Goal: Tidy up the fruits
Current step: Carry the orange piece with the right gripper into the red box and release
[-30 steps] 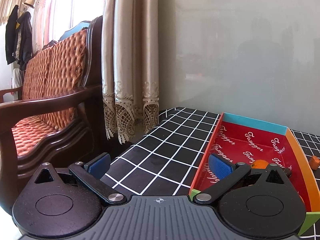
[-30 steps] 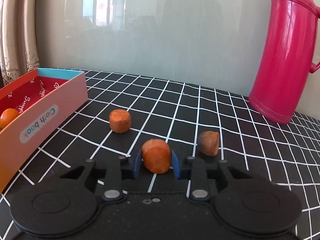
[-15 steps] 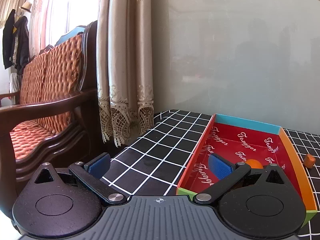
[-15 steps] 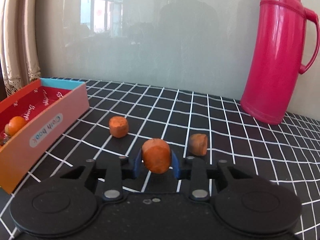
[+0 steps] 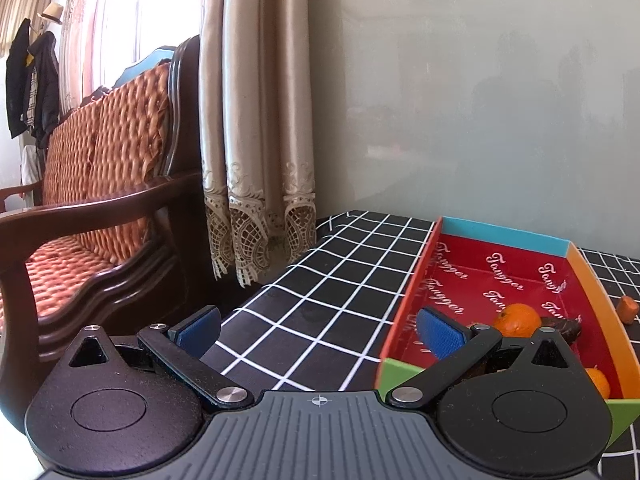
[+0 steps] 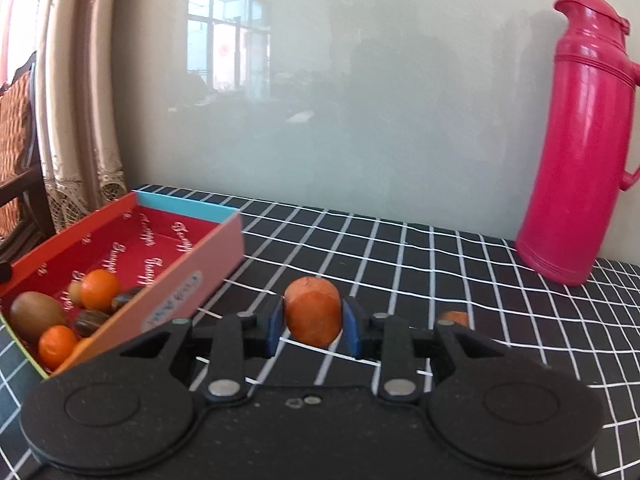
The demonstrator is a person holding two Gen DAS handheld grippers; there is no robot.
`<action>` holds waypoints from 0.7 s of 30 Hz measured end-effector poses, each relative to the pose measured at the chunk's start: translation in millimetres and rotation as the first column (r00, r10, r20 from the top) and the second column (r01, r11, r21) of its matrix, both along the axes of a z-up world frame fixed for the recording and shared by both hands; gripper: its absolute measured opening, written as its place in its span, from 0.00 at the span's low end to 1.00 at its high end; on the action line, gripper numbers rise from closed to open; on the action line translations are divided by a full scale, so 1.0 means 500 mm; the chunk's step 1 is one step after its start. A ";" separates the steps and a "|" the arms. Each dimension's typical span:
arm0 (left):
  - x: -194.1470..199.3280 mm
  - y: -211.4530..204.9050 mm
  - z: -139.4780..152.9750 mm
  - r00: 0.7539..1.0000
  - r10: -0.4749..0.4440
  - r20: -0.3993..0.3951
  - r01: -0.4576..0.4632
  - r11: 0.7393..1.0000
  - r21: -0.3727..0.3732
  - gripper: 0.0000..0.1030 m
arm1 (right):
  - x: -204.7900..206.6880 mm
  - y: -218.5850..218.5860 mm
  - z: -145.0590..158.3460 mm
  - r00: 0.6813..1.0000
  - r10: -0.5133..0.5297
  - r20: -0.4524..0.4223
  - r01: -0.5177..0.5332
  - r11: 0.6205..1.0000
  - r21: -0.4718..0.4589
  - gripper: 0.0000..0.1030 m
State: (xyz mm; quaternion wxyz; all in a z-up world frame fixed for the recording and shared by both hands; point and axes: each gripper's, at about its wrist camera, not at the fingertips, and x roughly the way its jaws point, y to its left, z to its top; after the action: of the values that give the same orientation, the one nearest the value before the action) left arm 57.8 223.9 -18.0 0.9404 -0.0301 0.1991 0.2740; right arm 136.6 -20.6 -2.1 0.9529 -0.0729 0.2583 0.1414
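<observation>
**Carrot chunk held up beside the red box**

The right hand-held gripper [image 6: 312,330] has its blue pads pressed against either side of a stubby orange carrot piece [image 6: 313,309], which it holds clear above the black, white-gridded surface [image 6: 400,248]. Just to its left sits the long red box [image 6: 192,276], its pink outer wall facing the gripper, its far end edged in light blue. Inside the near end of the box lie two small oranges [image 6: 99,290], a brown kiwi [image 6: 37,314] and a couple of dark, glossy fruits I cannot identify. Another carrot piece [image 6: 454,317] lies on the surface, peeking over the gripper's right linkage. A tall pink thermos flask [image 6: 576,152] stands at the back right, near the grey wall.

The left hand-held gripper [image 5: 318,330] is spread wide with nothing between its blue pads [image 5: 438,336]; its right finger hangs over the near corner of the box, its left finger over the edge of the surface. Through this view an orange [image 5: 516,320] rests on the red floor of the box, and a further carrot piece [image 5: 627,309] lies outside the orange wall. Beyond the surface's left edge stand a wooden sofa with woven orange cushions [image 5: 96,184] and a lace-trimmed beige curtain [image 5: 256,128].
</observation>
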 end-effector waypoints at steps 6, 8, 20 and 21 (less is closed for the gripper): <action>-0.011 0.023 -0.003 1.000 -0.021 0.006 0.021 1.000 -0.015 1.00 | -0.002 0.035 -0.002 1.000 0.025 0.004 -0.025 1.000 0.002 0.29; -0.013 0.024 -0.002 1.000 -0.029 0.006 0.029 1.000 -0.010 1.00 | -0.005 0.047 0.001 0.999 0.031 0.014 -0.031 0.999 0.008 0.29; -0.050 0.087 0.003 0.994 0.082 0.073 -0.079 0.996 -0.042 1.00 | -0.025 0.125 0.007 0.993 0.105 0.054 -0.108 0.993 0.048 0.29; -0.054 0.093 0.002 0.993 0.088 0.077 -0.085 0.995 -0.042 1.00 | -0.028 0.132 0.007 0.992 0.111 0.058 -0.114 0.992 0.049 0.29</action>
State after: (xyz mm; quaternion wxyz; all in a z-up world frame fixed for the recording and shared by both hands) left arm 30.7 270.4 -17.0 0.9340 -0.0677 0.1659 0.3092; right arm 122.7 45.3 1.3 0.9518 -0.0662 0.2234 0.1996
